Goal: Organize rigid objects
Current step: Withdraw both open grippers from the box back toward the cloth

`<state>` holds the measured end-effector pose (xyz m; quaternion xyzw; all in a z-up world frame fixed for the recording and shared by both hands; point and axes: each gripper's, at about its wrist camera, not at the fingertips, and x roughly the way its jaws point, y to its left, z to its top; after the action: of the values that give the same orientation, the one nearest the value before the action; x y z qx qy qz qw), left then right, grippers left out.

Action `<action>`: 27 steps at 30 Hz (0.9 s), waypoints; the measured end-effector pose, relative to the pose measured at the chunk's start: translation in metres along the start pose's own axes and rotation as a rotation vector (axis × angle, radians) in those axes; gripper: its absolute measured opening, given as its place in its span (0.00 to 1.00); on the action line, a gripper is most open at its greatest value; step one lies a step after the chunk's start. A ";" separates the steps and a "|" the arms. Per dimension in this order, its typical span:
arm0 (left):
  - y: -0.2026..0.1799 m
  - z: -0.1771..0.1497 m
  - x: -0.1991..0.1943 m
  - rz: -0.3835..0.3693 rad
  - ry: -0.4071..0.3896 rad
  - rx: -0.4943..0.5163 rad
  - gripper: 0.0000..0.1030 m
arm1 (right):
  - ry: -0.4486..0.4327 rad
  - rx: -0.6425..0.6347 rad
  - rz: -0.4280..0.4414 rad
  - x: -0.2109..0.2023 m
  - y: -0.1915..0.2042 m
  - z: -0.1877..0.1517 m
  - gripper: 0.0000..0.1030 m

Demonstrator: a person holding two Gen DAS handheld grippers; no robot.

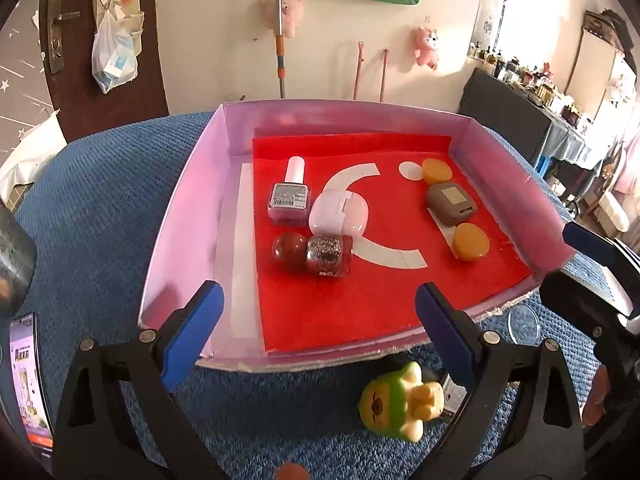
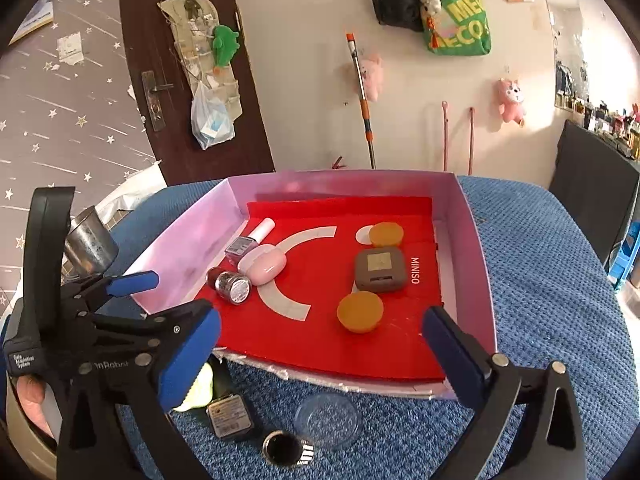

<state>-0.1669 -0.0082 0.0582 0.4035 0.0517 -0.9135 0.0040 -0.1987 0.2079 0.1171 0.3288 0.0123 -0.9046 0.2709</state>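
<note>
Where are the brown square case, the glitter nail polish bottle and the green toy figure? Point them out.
brown square case (image 2: 380, 269), right wrist view, top face.
glitter nail polish bottle (image 1: 326, 255), left wrist view, glass body.
green toy figure (image 1: 394, 404), left wrist view, green middle.

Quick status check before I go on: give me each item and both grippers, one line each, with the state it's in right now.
left gripper: open, empty
right gripper: open, empty
pink box: open-topped, on the blue cloth
white-capped bottle: lying flat in box
glitter bottle: lying on its side in box
pink case: closed, in box
brown case: closed, in box
two orange discs: flat in box
green toy: outside box, tipped over
clear lid: outside box
</note>
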 end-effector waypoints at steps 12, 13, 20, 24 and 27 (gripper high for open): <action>0.004 -0.021 -0.029 -0.016 -0.059 -0.013 0.95 | -0.115 -0.077 -0.038 -0.043 0.023 -0.019 1.00; 0.005 -0.023 -0.031 -0.018 -0.061 -0.016 0.95 | -0.126 -0.079 -0.041 -0.047 0.024 -0.021 1.00; 0.005 -0.036 -0.046 -0.023 -0.064 -0.010 0.95 | -0.158 -0.063 -0.034 -0.064 0.027 -0.038 1.00; 0.001 -0.044 -0.053 -0.002 -0.064 0.017 0.95 | -0.157 -0.049 -0.024 -0.069 0.029 -0.047 1.00; -0.002 -0.052 -0.057 -0.009 -0.058 0.027 0.95 | -0.152 -0.052 -0.013 -0.071 0.033 -0.053 1.00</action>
<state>-0.0904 -0.0034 0.0657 0.3765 0.0410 -0.9255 -0.0039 -0.1058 0.2246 0.1234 0.2517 0.0174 -0.9282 0.2735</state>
